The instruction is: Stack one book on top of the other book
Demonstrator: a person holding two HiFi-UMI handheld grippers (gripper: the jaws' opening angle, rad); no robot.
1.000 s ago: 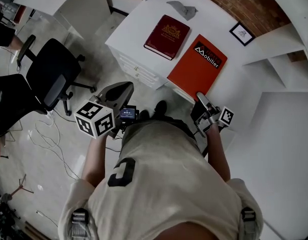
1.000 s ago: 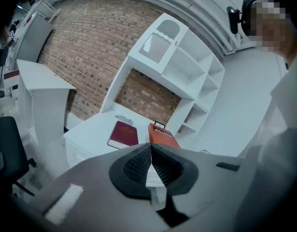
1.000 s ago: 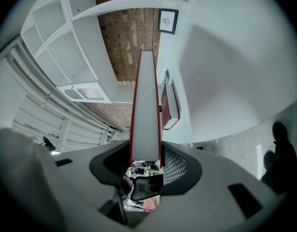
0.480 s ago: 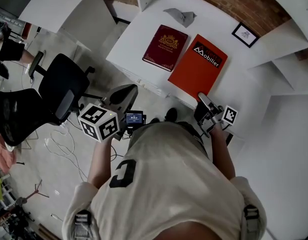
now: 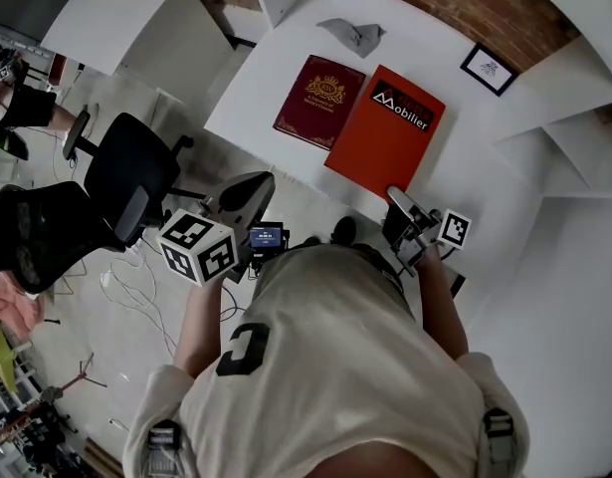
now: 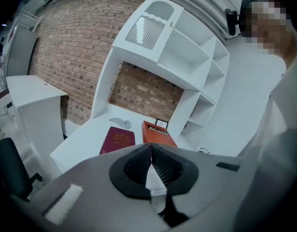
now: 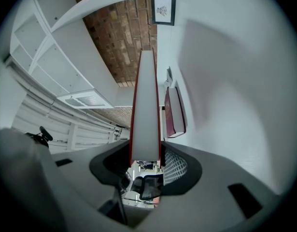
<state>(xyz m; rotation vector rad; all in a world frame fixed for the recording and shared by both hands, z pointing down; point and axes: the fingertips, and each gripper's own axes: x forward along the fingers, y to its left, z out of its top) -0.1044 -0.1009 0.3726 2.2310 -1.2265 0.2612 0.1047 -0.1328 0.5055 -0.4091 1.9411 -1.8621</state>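
Right gripper has the red book by its near edge, nothing stacked yet

Left gripper (image 5: 248,185) hangs off the desk (image 5: 266,78), jaws pressed together on nothing. Maroon book (image 5: 320,101) lies flat, and the red book (image 5: 385,130) is just beside it on the right. Right gripper (image 5: 400,205) is clamped roughly half open on the red book's near edge, with the pages between its pads. I'd lift that edge clear first, keep the book level so it doesn't droop or slip, then swing it left and set it square on the maroon one.
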